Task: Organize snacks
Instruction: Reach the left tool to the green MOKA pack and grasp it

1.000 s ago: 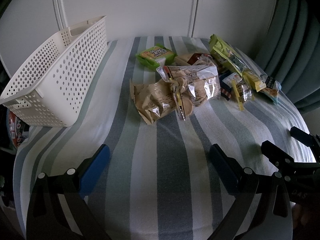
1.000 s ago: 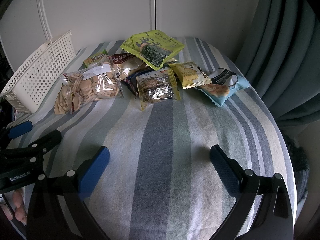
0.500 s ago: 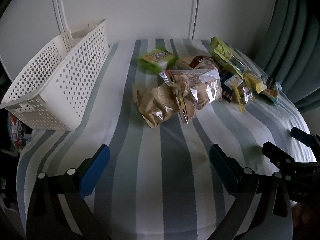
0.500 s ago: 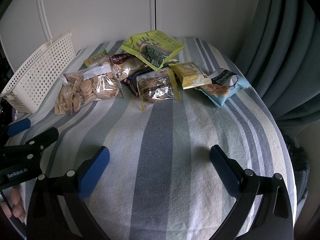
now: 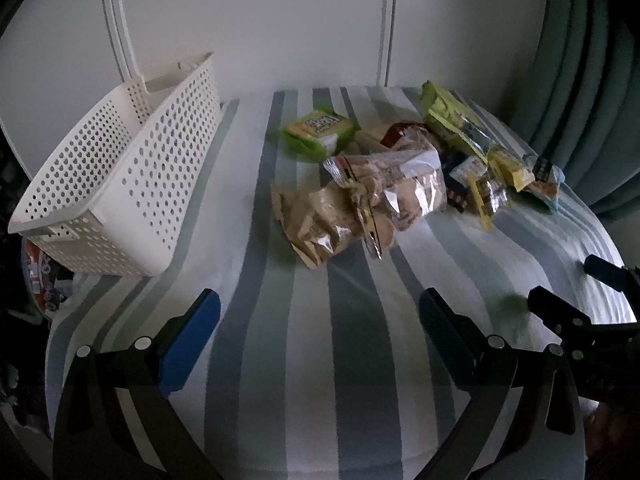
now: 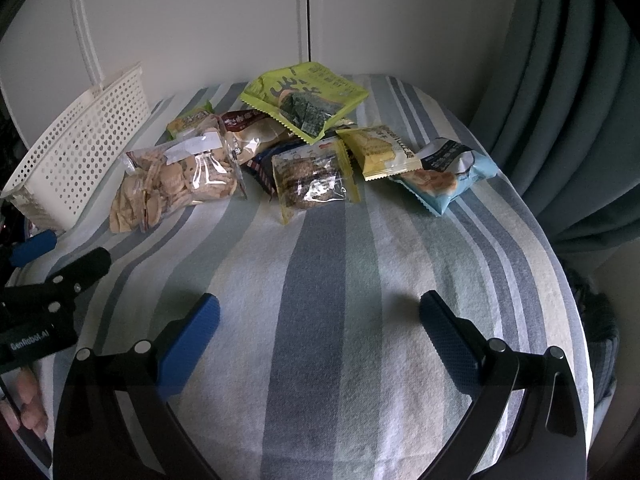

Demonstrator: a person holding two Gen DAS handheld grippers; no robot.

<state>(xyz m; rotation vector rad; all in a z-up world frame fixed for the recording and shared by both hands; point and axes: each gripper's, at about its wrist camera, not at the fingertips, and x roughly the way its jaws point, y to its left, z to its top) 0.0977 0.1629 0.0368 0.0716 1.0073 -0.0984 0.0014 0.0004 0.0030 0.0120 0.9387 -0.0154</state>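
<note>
A pile of snack packets lies at the back of the striped table (image 6: 320,280). A clear bag of round crackers (image 5: 360,200) (image 6: 176,180) sits nearest the white perforated basket (image 5: 116,192) (image 6: 76,148). Behind it are a small green box (image 5: 318,132), a large lime seaweed bag (image 6: 304,100), a clear cookie pack (image 6: 312,180), a yellow packet (image 6: 378,150) and a light blue bag (image 6: 448,176). My left gripper (image 5: 320,332) is open above bare cloth, well short of the crackers. My right gripper (image 6: 320,328) is open too, empty, in front of the pile.
The basket stands tilted at the table's left edge, against white cupboard doors (image 6: 200,20). A teal curtain (image 6: 568,100) hangs close on the right. The table edge curves away on the right (image 6: 560,280). A person's fingers (image 6: 28,408) hold the left gripper.
The left wrist view has drawn back and tipped slightly: basket and snacks sit lower and a bit farther off. The right gripper has stayed almost still. Both stay open.
</note>
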